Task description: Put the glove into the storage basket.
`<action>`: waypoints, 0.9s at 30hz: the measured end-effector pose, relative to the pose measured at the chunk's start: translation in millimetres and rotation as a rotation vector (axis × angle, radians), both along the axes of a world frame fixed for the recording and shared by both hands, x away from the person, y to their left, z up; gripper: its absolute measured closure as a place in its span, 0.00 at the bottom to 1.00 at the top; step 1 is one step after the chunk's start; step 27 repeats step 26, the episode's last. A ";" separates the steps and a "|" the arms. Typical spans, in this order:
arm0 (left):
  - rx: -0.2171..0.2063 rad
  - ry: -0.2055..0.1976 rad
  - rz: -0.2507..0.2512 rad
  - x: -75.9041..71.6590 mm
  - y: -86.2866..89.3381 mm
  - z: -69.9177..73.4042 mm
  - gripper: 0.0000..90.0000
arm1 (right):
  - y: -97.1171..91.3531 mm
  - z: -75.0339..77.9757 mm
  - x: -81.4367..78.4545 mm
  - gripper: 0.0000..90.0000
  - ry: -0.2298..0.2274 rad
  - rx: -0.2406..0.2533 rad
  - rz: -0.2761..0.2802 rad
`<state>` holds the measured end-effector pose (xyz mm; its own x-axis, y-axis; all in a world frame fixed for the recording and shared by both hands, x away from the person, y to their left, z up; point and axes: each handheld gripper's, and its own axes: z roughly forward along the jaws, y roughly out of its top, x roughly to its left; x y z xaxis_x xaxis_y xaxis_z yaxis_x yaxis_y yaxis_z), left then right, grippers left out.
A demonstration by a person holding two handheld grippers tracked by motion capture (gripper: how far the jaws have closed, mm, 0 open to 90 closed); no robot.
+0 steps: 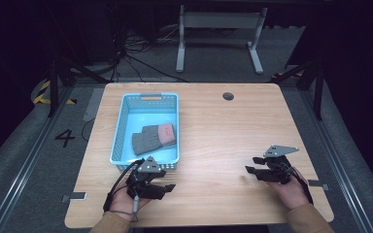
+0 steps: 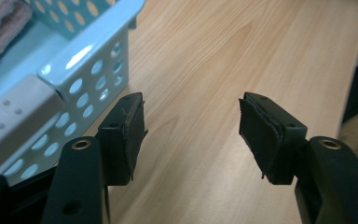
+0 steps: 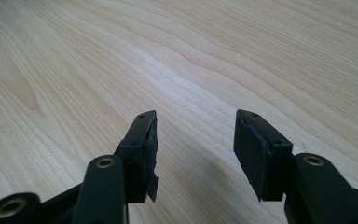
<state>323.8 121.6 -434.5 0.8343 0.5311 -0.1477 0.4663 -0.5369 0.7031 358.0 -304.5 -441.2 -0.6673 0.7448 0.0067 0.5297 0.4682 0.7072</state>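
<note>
From the high view, a wooden desk (image 1: 213, 136) carries a light blue perforated basket (image 1: 121, 128) at its left, with a folded grey and pink knit cloth (image 1: 151, 139) lying inside. The left gripper (image 1: 161, 189) sits at the basket's near edge, the right gripper (image 1: 253, 165) well apart at the near right, each held by a hand. Beyond the far edge stand a white frame's legs (image 1: 255, 48) and floor cables.

In the left gripper view, the jaws are released and empty above bare wood; the basket's corner (image 2: 81, 74) is just beside the left jaw, the cloth (image 2: 0, 23) far left.

In the right gripper view, the jaws are spread, empty, over wood grain.
</note>
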 end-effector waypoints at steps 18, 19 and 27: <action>0.050 -0.008 0.013 7.2 -4.2 -28.9 0.45 | 3.4 -11.0 1.6 0.55 -0.011 -0.017 0.035; 0.048 -0.004 0.013 7.0 -4.0 -28.7 0.45 | 3.8 -11.1 1.6 0.55 -0.013 -0.016 0.034; 0.038 -0.005 0.016 6.7 -1.7 -27.9 0.44 | 5.7 -12.2 2.5 0.55 -0.019 -0.023 0.039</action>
